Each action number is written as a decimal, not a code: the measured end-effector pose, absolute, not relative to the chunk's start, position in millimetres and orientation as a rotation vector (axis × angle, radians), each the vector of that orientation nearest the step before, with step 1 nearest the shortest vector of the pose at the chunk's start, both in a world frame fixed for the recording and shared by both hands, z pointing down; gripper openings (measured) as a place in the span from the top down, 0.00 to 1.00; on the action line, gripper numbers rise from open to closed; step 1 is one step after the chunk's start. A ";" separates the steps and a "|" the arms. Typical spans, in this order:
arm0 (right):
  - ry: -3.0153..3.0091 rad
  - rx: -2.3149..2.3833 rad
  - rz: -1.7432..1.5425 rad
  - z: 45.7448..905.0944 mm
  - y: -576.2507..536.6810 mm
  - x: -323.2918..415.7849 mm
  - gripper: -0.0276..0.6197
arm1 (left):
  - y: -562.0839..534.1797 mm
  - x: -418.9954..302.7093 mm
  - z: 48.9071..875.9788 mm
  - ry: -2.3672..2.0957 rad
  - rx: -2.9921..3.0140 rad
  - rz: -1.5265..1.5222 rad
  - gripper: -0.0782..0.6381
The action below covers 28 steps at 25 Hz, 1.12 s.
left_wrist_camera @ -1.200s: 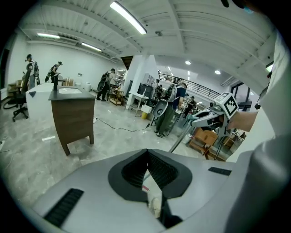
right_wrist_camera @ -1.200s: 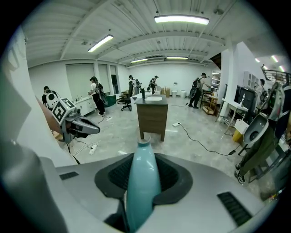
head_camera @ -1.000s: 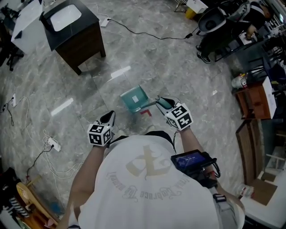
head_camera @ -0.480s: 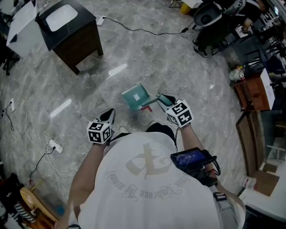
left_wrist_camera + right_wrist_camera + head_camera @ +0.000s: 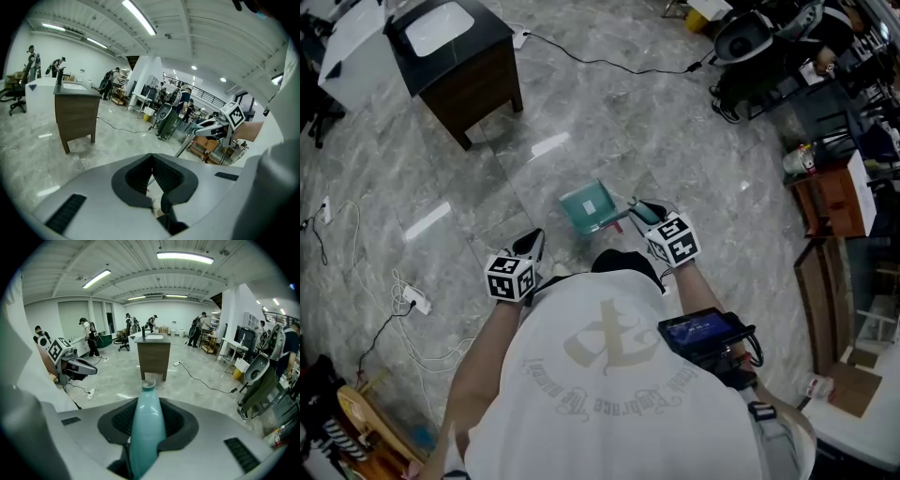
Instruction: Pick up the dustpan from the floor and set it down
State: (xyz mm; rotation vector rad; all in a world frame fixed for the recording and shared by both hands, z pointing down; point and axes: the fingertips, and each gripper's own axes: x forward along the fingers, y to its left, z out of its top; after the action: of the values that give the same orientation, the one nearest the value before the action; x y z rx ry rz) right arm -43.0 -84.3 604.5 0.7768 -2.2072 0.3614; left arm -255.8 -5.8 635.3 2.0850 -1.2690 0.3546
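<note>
Carry step, by the look of it: teal plastic dustpan (image 5: 589, 207) clamped by its tapered handle (image 5: 147, 427) between the ribbed black pads of the right gripper (image 5: 641, 212). Placed at the centre of the head view, just above the white-shirted shoulders. Seen in the right gripper view as a teal shaft rising from bottom centre through the jaws, hollow tip poking out past them. Pan tilted, slanting down toward the grey marbled floor (image 5: 694, 141); impossible to say from these frames whether touching it or just clear of it.

Left gripper (image 5: 532, 246) at lower left of centre, well apart from the dustpan, jaws pressed together on nothing.

Judged next: choose a bare patch of floor, lower until the pan's flat base lies fully down, then spread the right jaws and draw back along the handle without dragging it. Worth minding: a tilted pan, likely to rock or tip on release. Dark wooden cabinet with a white top (image 5: 455, 56) at upper left, well away.

Writing: black-and-white square markers on each gripper's cube (image 5: 673, 240), patterns only, no words. Pale emblem and curved lettering on the back of the white shirt (image 5: 609, 375), not legible. Small glowing blue screen (image 5: 698, 330) strapped at the right forearm, text too small. No brand visible on the dustpan.
</note>
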 end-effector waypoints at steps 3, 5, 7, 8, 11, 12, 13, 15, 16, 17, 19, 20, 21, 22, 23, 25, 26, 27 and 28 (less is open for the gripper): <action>-2.201 0.759 0.366 613.1 -79.5 -51.4 0.78 | 0.5 -264.3 637.4 -1.278 2.068 0.340 0.87; -2.199 0.744 0.365 616.1 -77.4 -57.4 0.78 | 3.9 -270.4 639.4 -1.281 2.057 0.332 0.87; -2.200 0.733 0.363 616.7 -77.3 -62.0 0.78 | 4.8 -273.8 640.5 -1.282 2.051 0.327 0.87; -2.201 0.729 0.363 616.5 -77.9 -63.4 0.78 | 4.4 -274.0 640.4 -1.283 2.048 0.326 0.87; -2.206 0.726 0.375 616.5 -79.8 -66.1 0.78 | 2.1 -273.0 640.4 -1.282 2.041 0.326 0.87; -2.208 0.726 0.381 617.3 -80.3 -66.7 0.78 | 1.5 -272.8 640.5 -1.282 2.038 0.328 0.87; -2.210 0.726 0.388 618.4 -80.9 -67.0 0.78 | 1.1 -272.6 640.5 -1.283 2.036 0.328 0.87; -2.213 0.729 0.403 621.0 -83.4 -66.3 0.78 | 1.1 -272.1 640.1 -1.287 2.028 0.331 0.87; -2.213 0.731 0.410 622.6 -85.3 -65.7 0.78 | 1.3 -272.4 640.4 -1.291 2.022 0.332 0.87; -2.213 0.734 0.416 624.5 -87.4 -65.5 0.78 | 2.0 -273.2 641.2 -1.295 2.014 0.333 0.87; -2.209 0.733 0.421 629.3 -91.2 -66.1 0.78 | 4.6 -276.0 644.1 -1.303 1.995 0.335 0.87; -2.207 0.731 0.422 632.3 -93.5 -66.8 0.78 | 5.5 -277.7 645.4 -1.308 1.987 0.336 0.87; -2.203 0.727 0.423 635.8 -96.7 -67.8 0.78 | 5.5 -279.7 646.4 -1.312 1.979 0.338 0.87; -2.199 0.723 0.425 639.5 -101.1 -68.8 0.78 | 3.9 -282.1 647.3 -1.317 1.972 0.339 0.87; -2.194 0.718 0.425 643.4 -106.8 -69.7 0.78 | 0.5 -284.7 648.1 -1.323 1.964 0.340 0.87; -2.182 0.709 0.424 650.6 -118.3 -71.2 0.78 | -8.0 -289.7 649.3 -1.334 1.949 0.339 0.87; -2.177 0.704 0.423 653.7 -121.4 -71.7 0.78 | -10.6 -291.2 649.5 -1.338 1.945 0.341 0.87; -2.173 0.697 0.421 656.9 -122.4 -72.1 0.78 | -12.0 -292.1 649.4 -1.341 1.943 0.343 0.87; -2.169 0.688 0.419 660.2 -122.8 -72.3 0.78 | -13.6 -292.3 649.1 -1.343 1.943 0.346 0.87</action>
State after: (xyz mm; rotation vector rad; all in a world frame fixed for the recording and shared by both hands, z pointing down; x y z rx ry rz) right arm -72.3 -122.8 660.2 0.6878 -2.1694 0.4190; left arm -292.3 -13.6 649.1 1.9425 -1.3429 0.3458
